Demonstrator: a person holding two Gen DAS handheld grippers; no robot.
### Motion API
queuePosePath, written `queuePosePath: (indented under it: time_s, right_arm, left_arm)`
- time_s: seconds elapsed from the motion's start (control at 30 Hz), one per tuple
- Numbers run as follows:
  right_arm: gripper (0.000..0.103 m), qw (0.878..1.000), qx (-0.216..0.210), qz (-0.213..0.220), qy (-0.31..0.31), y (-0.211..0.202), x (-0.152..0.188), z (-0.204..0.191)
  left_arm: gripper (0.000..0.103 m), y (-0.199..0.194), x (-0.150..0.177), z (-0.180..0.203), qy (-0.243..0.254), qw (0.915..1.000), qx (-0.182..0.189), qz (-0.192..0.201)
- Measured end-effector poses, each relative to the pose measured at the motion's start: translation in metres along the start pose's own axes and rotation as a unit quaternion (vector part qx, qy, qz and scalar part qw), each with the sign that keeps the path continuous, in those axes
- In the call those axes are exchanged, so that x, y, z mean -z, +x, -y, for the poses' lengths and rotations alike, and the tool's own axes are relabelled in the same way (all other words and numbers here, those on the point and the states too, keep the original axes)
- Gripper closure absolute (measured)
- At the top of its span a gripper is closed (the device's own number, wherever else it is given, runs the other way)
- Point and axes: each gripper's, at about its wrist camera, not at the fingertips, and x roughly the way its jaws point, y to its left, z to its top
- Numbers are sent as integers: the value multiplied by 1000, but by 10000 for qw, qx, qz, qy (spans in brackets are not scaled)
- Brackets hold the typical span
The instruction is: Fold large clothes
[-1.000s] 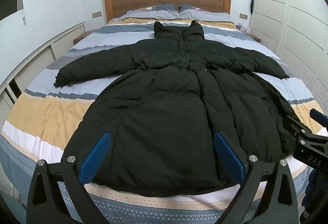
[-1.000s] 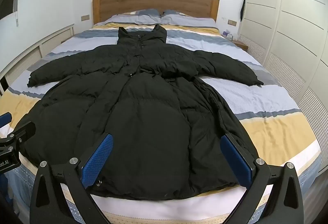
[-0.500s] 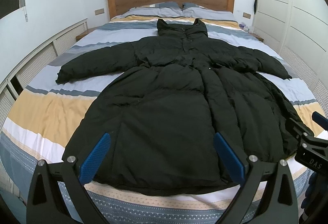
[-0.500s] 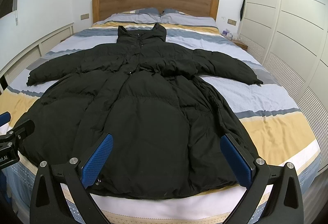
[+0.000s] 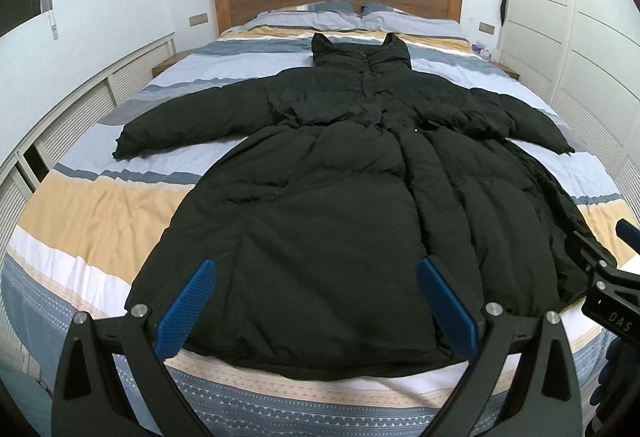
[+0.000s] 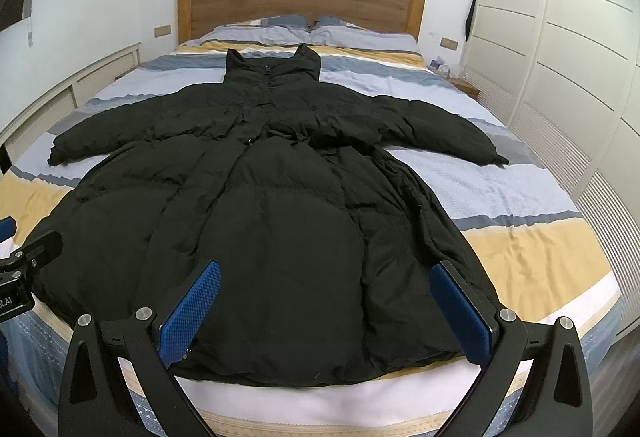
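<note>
Fingers [image 5: 188,307] spread on both grippers above black coat [image 5: 340,197] on striped bed [image 5: 92,213].

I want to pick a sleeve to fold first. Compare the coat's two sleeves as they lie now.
The left sleeve lies nearly straight and smooth, while the right sleeve is bunched and creased near the shoulder. The left sleeve's cuff rests on a pale blue stripe of the bedspread; the right sleeve's cuff reaches a grey stripe nearer the wardrobe. Both are black, puffy, spread outward and flat on the bed, untouched by either gripper.
</note>
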Motion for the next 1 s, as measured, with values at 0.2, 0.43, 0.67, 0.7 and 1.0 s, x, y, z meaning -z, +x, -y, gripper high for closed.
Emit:
queuePosePath:
  time_s: [0.2,0.43,0.67,0.7,1.0]
  right_arm:
    - [1,10000,16,-11,-33,0,-1,-1]
    - [1,9999,88,-3,-58,-2,0,-1]
    - [1,9998,177,-20,-99,-6,-2,-2]
    - [1,9997,207,-24,-125,-7,-3,-3]
    - [1,9987,485,-42,-178,-23,-7,-7]
  left_arm:
    - [1,1,1,-1,-12,10000,-3,-7]
    - [1,1,3,-2,-26,10000,36,-48]
    - [1,0,2,-6,-144,9998,115,0]
    - [1,-1,2,-7,-152,9998,125,16]
    - [1,-1,0,-15,-194,9995,238,3]
